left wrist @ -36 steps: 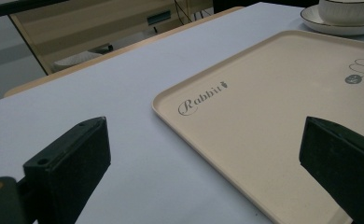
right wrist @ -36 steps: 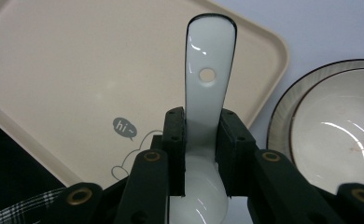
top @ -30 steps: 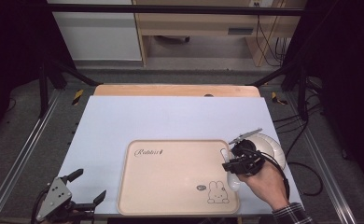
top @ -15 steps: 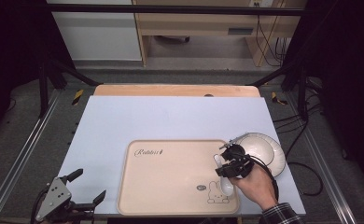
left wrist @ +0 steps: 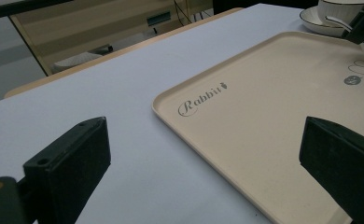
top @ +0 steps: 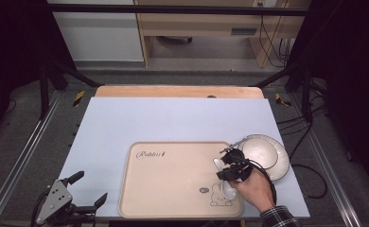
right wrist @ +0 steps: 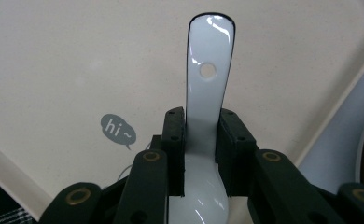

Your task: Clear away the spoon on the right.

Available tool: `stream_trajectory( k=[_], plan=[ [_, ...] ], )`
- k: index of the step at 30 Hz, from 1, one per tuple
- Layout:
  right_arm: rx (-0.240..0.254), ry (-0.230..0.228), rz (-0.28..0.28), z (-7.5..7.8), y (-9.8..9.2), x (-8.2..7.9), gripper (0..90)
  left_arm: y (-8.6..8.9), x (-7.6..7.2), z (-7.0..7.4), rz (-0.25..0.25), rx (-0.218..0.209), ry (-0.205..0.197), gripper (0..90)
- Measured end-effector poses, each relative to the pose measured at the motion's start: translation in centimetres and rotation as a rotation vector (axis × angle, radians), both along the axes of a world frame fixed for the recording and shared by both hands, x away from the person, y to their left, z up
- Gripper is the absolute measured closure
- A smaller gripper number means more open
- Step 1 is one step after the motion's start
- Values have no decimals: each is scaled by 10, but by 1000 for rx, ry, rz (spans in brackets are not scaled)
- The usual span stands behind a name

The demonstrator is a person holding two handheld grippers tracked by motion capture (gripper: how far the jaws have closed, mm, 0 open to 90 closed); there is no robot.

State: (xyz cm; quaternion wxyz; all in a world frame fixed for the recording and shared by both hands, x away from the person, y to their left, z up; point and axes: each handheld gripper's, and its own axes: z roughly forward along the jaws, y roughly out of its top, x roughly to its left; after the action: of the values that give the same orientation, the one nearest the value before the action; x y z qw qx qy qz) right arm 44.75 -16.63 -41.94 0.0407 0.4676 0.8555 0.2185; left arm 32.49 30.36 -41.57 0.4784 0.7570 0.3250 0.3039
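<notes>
My right gripper [top: 227, 168] is shut on a white ceramic spoon [top: 219, 164] over the right part of a beige tray [top: 173, 182]. In the right gripper view the jaws clamp the spoon [right wrist: 209, 70] at its neck, near the bowl end. The handle, with a small hole, points away over the tray [right wrist: 77, 60] and its "hi" sticker [right wrist: 117, 129]. My left gripper [top: 90, 187] sits at the table's front left corner. Its jaws stand wide open in the left gripper view [left wrist: 203, 140], with nothing between them.
A white dish on a dark-rimmed saucer [top: 264, 155] stands just right of the tray, and is also seen far off [left wrist: 320, 21]. A pale blue mat [top: 173, 118] covers the table. The tray carries a "Rabbit" mark [top: 150, 154] and a bunny drawing [top: 220, 195].
The right hand has carried the spoon from beside the saucer leftward and down, onto the tray's right part. The left gripper has stayed put.
</notes>
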Motion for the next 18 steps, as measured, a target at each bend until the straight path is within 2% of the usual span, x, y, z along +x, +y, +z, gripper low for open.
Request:
stream_trajectory(
  k=[8,18],
  plan=[
    [-24,-5,-2,-12,3,2,736,0,0,0,0,0,0,15],
    [-38,-13,-5,-20,4,3,721,0,0,0,1,0,1,15]
  ],
)
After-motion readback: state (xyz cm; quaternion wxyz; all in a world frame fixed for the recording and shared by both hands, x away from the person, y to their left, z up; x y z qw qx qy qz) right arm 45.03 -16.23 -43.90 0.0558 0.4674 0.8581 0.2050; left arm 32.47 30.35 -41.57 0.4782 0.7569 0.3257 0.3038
